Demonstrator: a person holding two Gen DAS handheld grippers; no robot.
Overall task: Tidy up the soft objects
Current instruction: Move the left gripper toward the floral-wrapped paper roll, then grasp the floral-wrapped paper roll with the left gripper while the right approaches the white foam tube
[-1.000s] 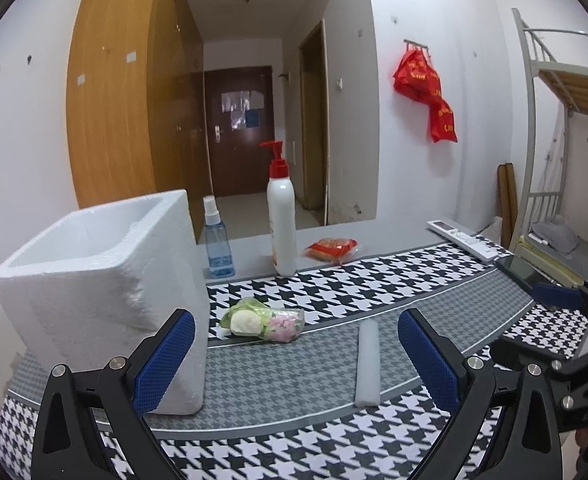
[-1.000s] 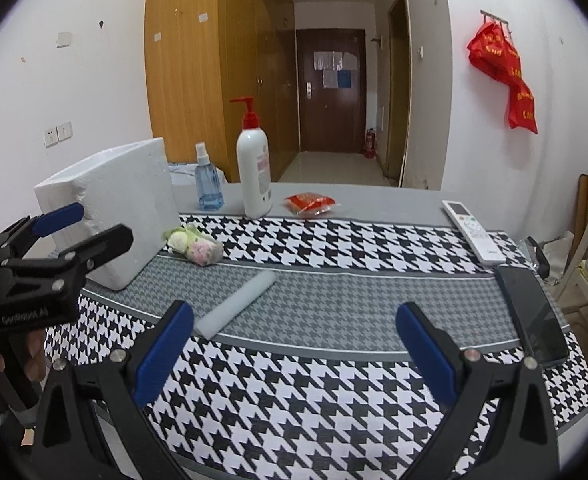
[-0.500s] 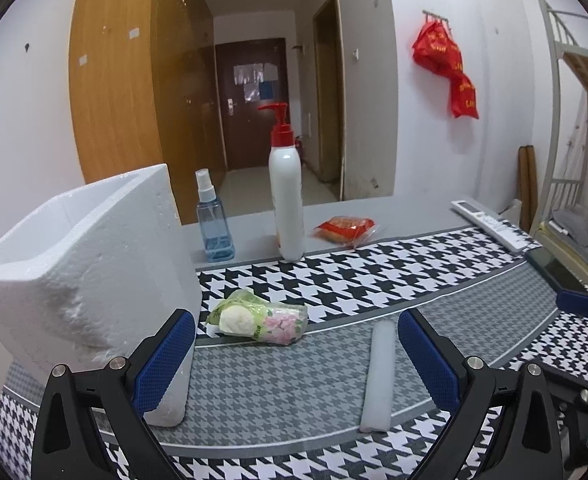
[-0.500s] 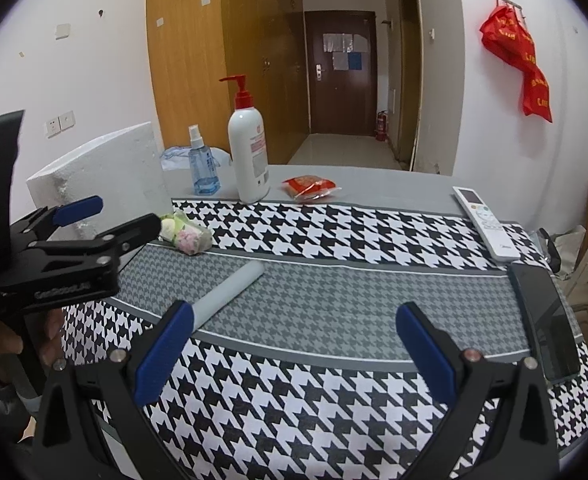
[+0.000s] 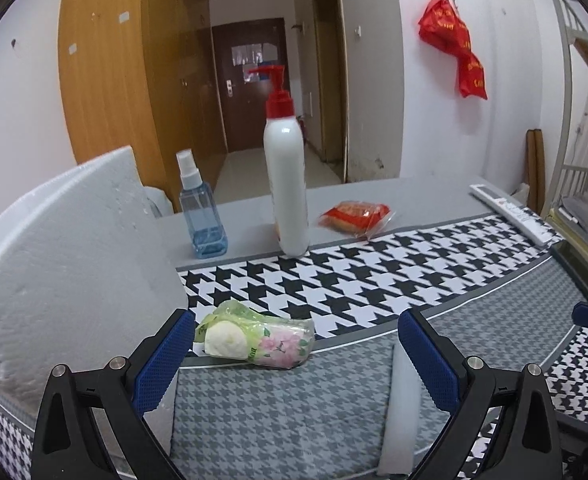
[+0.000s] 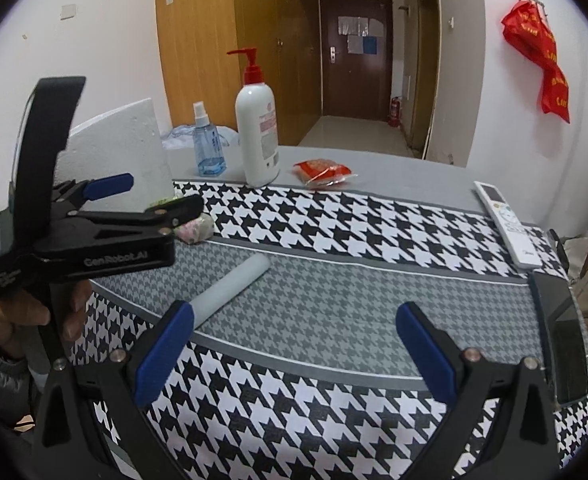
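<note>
A soft wrapped packet (image 5: 254,340), green and pink with a white end, lies on the houndstooth cloth beside a white foam box (image 5: 70,264). My left gripper (image 5: 294,356) is open and empty, its fingers wide, just short of the packet; it also shows in the right wrist view (image 6: 154,196). A white foam roll (image 5: 397,404) lies at its right finger and shows in the right wrist view (image 6: 234,284). My right gripper (image 6: 294,348) is open and empty above the front of the cloth.
A pump bottle (image 5: 286,176), a blue spray bottle (image 5: 200,212) and a red snack packet (image 5: 353,216) stand at the back. A remote (image 6: 505,224) and a dark phone (image 6: 565,348) lie at the right edge.
My left gripper has moved forward and down toward the wrapped packet, which now sits close between its fingers. My right gripper has shifted only slightly.
</note>
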